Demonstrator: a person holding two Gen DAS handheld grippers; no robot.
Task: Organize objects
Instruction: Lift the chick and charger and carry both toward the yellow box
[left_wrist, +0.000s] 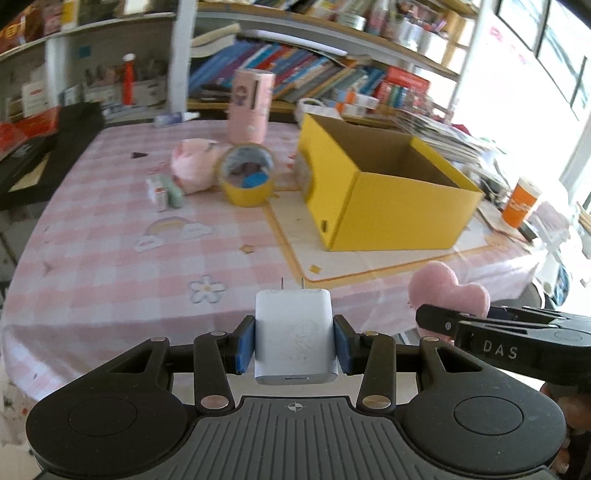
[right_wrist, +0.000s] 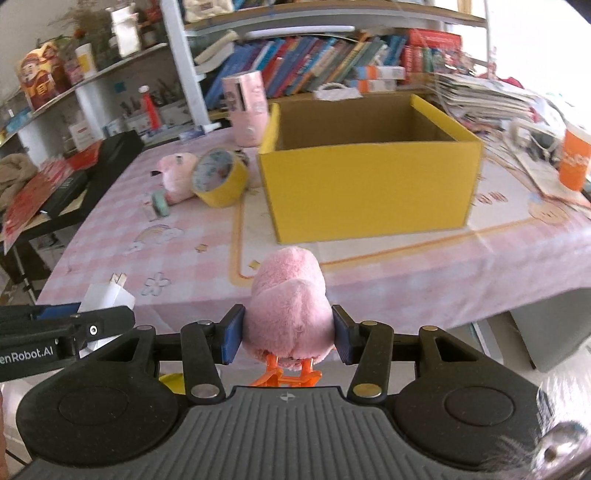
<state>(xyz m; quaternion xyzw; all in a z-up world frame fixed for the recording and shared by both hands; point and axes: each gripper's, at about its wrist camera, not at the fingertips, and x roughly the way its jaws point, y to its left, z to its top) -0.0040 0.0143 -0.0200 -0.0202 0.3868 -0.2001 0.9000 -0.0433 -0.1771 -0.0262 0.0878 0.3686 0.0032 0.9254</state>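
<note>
Mid-carry. Left gripper (left_wrist: 294, 341) clamps white charger (left_wrist: 295, 332); right gripper (right_wrist: 287, 338) clamps pink plush toy (right_wrist: 288, 314). Both short of table edge. Next: reach over yellow box (right_wrist: 369, 192), release inside.

Box (right_wrist: 369, 192) on table (right_wrist: 406, 280); tape roll (right_wrist: 219, 177), plush (right_wrist: 173, 177) left of box; canister (right_wrist: 245, 107) behind.

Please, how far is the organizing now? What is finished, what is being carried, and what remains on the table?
Done: nothing visibly; the yellow box shows only bare cardboard inside, though its floor is partly hidden.
In hand: the left claw grips a white charger; the right claw grips a pink plush toy.
Left: the tape roll, another pink plush and a small green item.
</note>
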